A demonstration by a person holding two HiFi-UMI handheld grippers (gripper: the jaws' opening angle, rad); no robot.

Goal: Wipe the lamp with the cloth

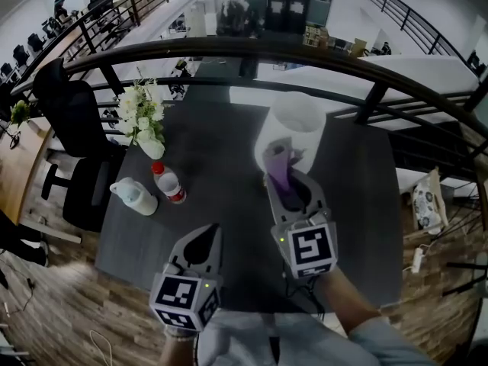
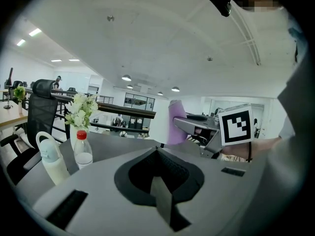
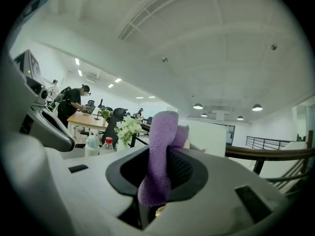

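Observation:
The white lamp (image 1: 293,126) stands at the far middle of the dark table (image 1: 221,143); its shade also shows in the right gripper view (image 3: 212,137) and the left gripper view (image 2: 158,128). My right gripper (image 1: 280,161) is shut on a purple cloth (image 1: 279,175), whose upper end reaches the near side of the lamp shade. The cloth (image 3: 160,156) hangs folded between the jaws. My left gripper (image 1: 207,233) is shut with nothing in it, low over the table's near edge, left of the right one. From it I see the cloth (image 2: 177,123) in front of the lamp.
A vase of white flowers (image 1: 143,122), a red-capped bottle (image 1: 168,183) and a white jug (image 1: 135,197) stand at the table's left. A black office chair (image 1: 72,124) is beyond the left edge. A dark curved railing (image 1: 305,50) runs behind the table.

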